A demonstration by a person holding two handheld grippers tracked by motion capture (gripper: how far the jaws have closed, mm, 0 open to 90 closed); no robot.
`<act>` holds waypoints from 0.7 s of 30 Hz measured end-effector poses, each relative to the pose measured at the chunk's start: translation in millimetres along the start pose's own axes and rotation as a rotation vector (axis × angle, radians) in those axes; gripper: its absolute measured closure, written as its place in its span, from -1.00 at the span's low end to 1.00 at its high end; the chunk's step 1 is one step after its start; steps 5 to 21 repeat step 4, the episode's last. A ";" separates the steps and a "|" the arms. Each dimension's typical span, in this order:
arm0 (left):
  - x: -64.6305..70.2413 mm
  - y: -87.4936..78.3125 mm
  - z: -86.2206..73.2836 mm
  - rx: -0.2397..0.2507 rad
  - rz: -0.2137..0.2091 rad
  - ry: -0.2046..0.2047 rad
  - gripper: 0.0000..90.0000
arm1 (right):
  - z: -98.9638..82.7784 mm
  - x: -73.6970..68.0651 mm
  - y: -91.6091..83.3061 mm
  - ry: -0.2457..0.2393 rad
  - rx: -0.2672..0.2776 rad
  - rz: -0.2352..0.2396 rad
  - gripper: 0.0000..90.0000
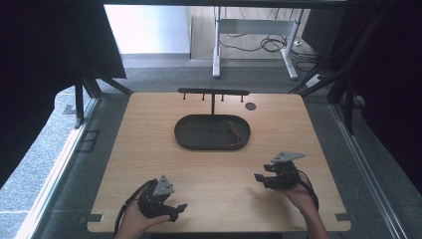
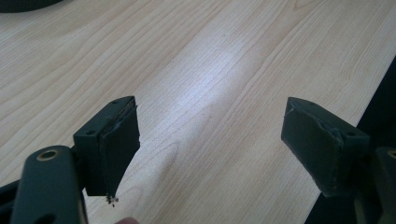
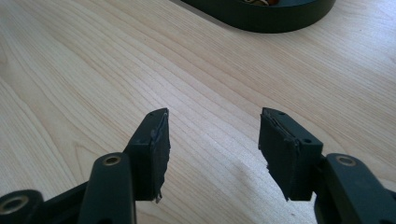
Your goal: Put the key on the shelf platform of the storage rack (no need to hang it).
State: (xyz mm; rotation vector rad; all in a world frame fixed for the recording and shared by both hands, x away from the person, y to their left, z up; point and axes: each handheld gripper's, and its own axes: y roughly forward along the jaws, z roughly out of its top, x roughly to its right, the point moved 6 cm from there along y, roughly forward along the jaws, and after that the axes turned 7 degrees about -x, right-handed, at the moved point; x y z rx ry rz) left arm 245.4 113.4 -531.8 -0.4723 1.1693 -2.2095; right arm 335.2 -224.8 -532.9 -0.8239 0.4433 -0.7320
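A dark oval tray (image 1: 199, 134) lies in the middle of the wooden table (image 1: 149, 164), with a small yellowish-orange item (image 1: 233, 130) at its right end. Behind it stands a black T-shaped rack with pegs (image 1: 213, 92). My left gripper (image 1: 180, 209) is held low near the front left edge; in the left gripper view its jaws (image 2: 210, 140) stand wide open over bare wood. My right gripper (image 1: 258, 178) hovers at the front right, pointing left. Its jaws (image 3: 212, 140) are open with nothing between them, and the tray's edge (image 3: 261, 21) lies beyond.
A small dark round disc (image 1: 250, 106) sits on the table at the back right. Past the table's far edge is grey floor with a white desk frame (image 1: 254, 35) and cables. Dark curtains hang on both sides.
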 end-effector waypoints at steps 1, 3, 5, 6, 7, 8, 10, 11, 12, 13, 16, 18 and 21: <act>-0.6 -1.0 0.3 0.002 0.000 -0.002 -0.56 | -0.3 -0.4 0.1 0.002 0.002 0.000 -0.05; -2.3 -2.6 0.7 0.009 0.002 -0.009 -0.56 | -1.1 0.0 0.4 -0.002 0.007 -0.001 -0.06; -3.2 -3.0 0.8 0.012 0.002 -0.012 -0.56 | -2.0 0.9 0.2 0.003 0.009 -0.003 -0.06; -3.2 -3.0 0.8 0.012 0.002 -0.012 -0.56 | -2.0 0.9 0.2 0.003 0.009 -0.003 -0.06; -3.2 -3.0 0.8 0.012 0.002 -0.012 -0.56 | -2.0 0.9 0.2 0.003 0.009 -0.003 -0.06; -3.2 -3.0 0.8 0.012 0.002 -0.012 -0.56 | -2.0 0.9 0.2 0.003 0.009 -0.003 -0.06; -3.2 -3.0 0.8 0.012 0.002 -0.012 -0.56 | -2.0 0.9 0.2 0.003 0.009 -0.003 -0.06; -3.2 -3.0 0.8 0.012 0.002 -0.012 -0.56 | -2.0 0.9 0.2 0.003 0.009 -0.003 -0.06; -3.2 -3.0 0.8 0.012 0.002 -0.012 -0.56 | -2.0 0.9 0.2 0.003 0.009 -0.003 -0.06; -3.2 -3.0 0.8 0.012 0.002 -0.012 -0.56 | -2.0 0.9 0.2 0.003 0.009 -0.003 -0.06; -3.2 -3.0 0.8 0.012 0.002 -0.012 -0.56 | -2.0 0.9 0.2 0.003 0.009 -0.003 -0.06; -3.2 -3.0 0.8 0.012 0.002 -0.012 -0.56 | -2.0 0.9 0.2 0.003 0.009 -0.003 -0.06; -3.2 -3.0 0.8 0.012 0.002 -0.012 -0.56 | -2.0 0.9 0.2 0.003 0.009 -0.003 -0.06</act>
